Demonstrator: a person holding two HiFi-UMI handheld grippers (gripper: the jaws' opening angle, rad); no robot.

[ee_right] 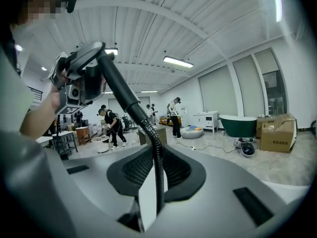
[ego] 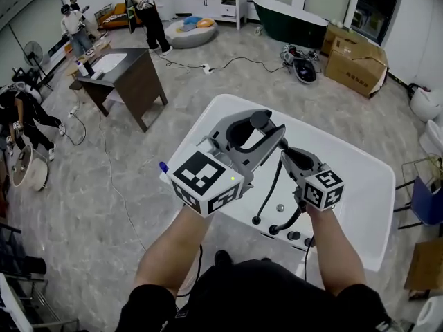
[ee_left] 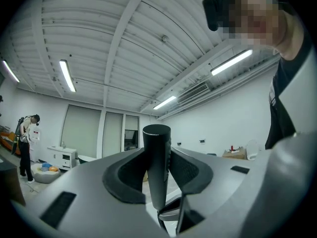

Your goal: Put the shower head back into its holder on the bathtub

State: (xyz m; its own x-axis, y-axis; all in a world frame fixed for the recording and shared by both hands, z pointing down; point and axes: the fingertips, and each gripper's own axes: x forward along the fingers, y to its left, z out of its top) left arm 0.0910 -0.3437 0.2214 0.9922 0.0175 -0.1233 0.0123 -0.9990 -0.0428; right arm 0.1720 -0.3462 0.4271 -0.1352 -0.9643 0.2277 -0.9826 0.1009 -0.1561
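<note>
1. Shower head (ee_left: pixel 156 157): the black handle is clamped between the jaws of the left gripper (ego: pixel 266 133). It stands upright across the jaws, with its capped end above them.
2. Hose (ee_right: pixel 157 167): this runs through the right gripper (ego: pixel 289 159), whose jaws are closed on it a short way below the handle. It then drops toward the bathtub (ego: pixel 374 178).
3. Position: both grippers are held close together above the white tub, near its rim on the person's side. The shower head is in the air, touching no fitting.
4. Fittings (ego: pixel 294 235): a few dark knobs and posts sit on the tub deck below the grippers. Which of them is the holder cannot be told from here.
5. Key relation: the fittings lie below the left gripper and back toward the person. The right gripper is the nearer of the two, but the left one carries the handle.
6. Judgement: the handle's long axis likely needs to line up with the holder before lowering. Slack hose could snag on the knobs.
</note>
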